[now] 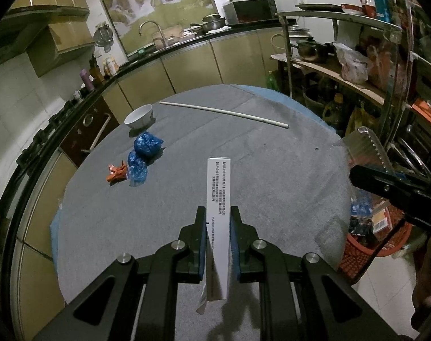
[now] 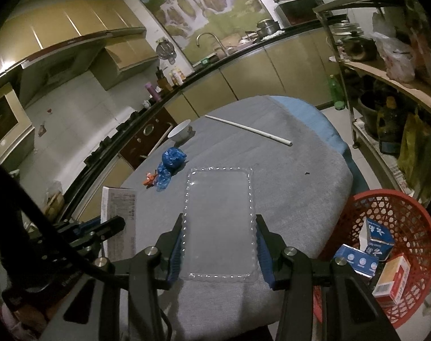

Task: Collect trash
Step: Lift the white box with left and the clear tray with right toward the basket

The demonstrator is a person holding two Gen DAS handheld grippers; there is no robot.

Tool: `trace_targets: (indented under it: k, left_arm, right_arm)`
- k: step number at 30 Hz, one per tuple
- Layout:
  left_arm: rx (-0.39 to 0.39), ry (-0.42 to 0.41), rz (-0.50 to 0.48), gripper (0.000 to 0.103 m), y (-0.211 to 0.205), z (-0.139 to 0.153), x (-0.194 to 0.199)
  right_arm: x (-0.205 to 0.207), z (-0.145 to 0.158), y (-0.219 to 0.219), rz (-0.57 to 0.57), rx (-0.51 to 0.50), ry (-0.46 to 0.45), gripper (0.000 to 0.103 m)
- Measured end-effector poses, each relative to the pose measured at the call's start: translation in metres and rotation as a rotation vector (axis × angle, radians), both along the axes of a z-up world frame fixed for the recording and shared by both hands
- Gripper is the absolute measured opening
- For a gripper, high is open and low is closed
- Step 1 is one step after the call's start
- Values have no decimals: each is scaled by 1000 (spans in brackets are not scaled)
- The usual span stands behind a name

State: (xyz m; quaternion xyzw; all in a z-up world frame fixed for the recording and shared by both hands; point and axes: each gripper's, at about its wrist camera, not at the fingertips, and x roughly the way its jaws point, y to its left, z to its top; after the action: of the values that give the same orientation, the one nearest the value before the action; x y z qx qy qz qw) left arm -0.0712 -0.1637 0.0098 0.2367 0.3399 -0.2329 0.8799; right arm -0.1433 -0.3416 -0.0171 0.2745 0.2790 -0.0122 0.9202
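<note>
Right gripper (image 2: 219, 244) clamps a clear plastic tray (image 2: 219, 221) by its long edges, left gripper (image 1: 219, 238) pinches a white printed carton (image 1: 218, 199); swing each toward the red mesh basket (image 2: 397, 207) at 4 o'clock, release only once above its rim.

Dim kitchen: beige cabinets (image 2: 286, 65), waterfall mural (image 2: 198, 5), metal shelving (image 1: 343, 65), pale tiled floor (image 1: 386, 278).
</note>
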Motion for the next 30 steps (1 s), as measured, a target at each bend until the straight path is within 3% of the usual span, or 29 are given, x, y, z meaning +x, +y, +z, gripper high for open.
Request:
trace_targets:
  k: [30]
  left_arm:
    - [65,17,-47,16,-20,-13,-7]
  right_arm:
    - [-22,-14,-31,-85,82,4,47]
